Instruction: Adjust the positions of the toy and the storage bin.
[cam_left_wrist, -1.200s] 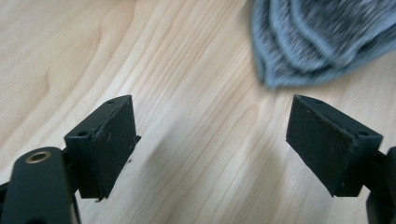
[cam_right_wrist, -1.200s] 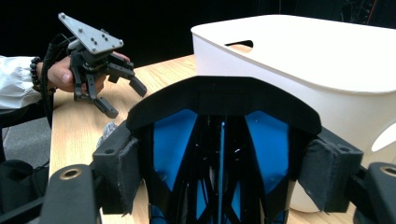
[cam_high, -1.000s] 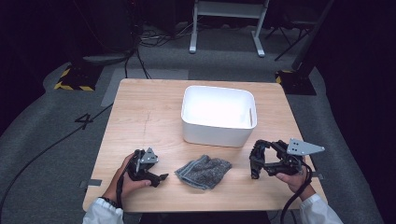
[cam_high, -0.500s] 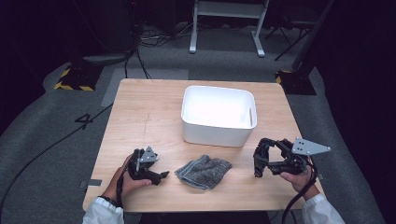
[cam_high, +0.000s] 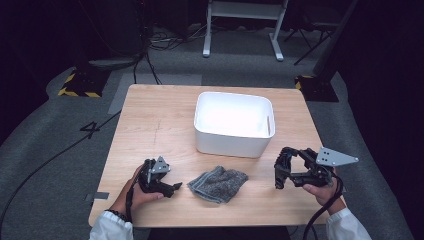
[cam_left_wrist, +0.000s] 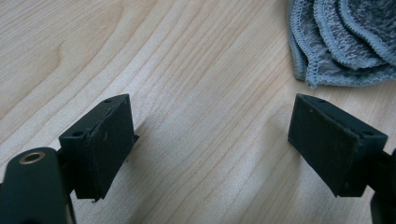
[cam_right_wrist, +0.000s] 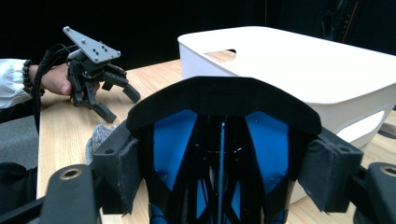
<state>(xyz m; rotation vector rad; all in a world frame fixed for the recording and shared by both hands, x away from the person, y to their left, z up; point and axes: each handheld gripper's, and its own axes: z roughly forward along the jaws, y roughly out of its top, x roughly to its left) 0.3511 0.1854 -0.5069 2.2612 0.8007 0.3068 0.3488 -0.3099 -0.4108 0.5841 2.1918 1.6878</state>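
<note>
Clearly the left claw (cam_left_wrist: 210, 140) stands spread wide with nothing between its pads, resting low over the bare wooden surface (cam_left_wrist: 187, 60). Just beyond its far pad lies the grey cloth (cam_left_wrist: 343, 42), folded in layers with stitched edges, near but not touching. The right claw (cam_high: 281, 170) hangs on the cloth's other side, well apart from it; its jaws also stand apart, with a black-and-blue arched thing (cam_right_wrist: 219, 140) sitting between the pads, and whether they press on it I cannot tell. Past both claws sits the white bin (cam_high: 233, 122).

My reading is that this is the approach step: the cloth is not yet gripped, and the next move calls for the left claw to slide over a fold and close on it, probably for a lift toward the bin.

From above, the cloth (cam_high: 218, 183) lies between the two claws. The left gripper view gives the cloth's hem and layering; the right gripper view adds the bin's handle slot (cam_right_wrist: 224, 52) and the left claw (cam_right_wrist: 112, 100) seen from the side.
</note>
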